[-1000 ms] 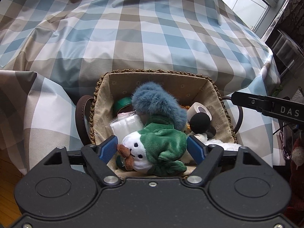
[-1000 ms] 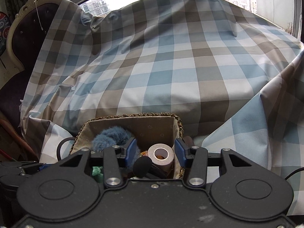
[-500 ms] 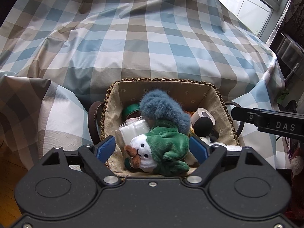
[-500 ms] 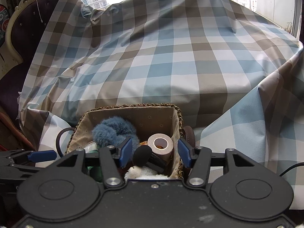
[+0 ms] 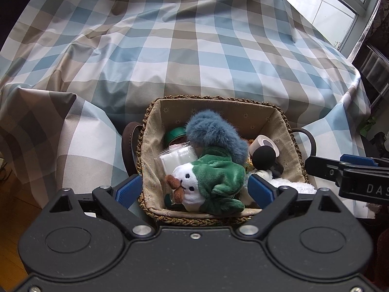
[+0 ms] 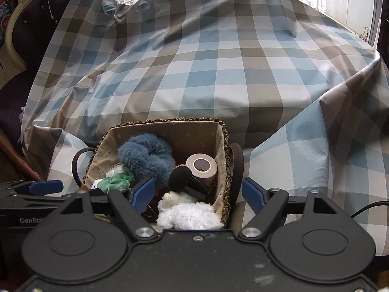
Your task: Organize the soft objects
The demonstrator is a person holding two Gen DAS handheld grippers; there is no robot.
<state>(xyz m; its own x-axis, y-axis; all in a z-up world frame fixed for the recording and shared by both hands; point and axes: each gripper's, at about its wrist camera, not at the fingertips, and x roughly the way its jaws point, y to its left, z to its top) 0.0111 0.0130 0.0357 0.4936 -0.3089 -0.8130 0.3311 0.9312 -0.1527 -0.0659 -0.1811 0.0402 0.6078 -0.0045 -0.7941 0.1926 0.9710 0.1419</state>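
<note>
A fabric-lined woven basket (image 5: 272, 119) holds a green-and-white plush toy (image 5: 206, 182), lying untouched between the opening left gripper (image 5: 194, 189); the right gripper (image 6: 198, 193) is opening too, gripping nothing.

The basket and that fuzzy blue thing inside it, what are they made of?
The basket looks like woven straw or seagrass: its rim is a braided, rope-like brown edge, and a beige flowered cloth lines the inside. The fuzzy blue thing looks like fake fur, with long, fluffy, matte hairs; what it is I cannot tell.
</note>
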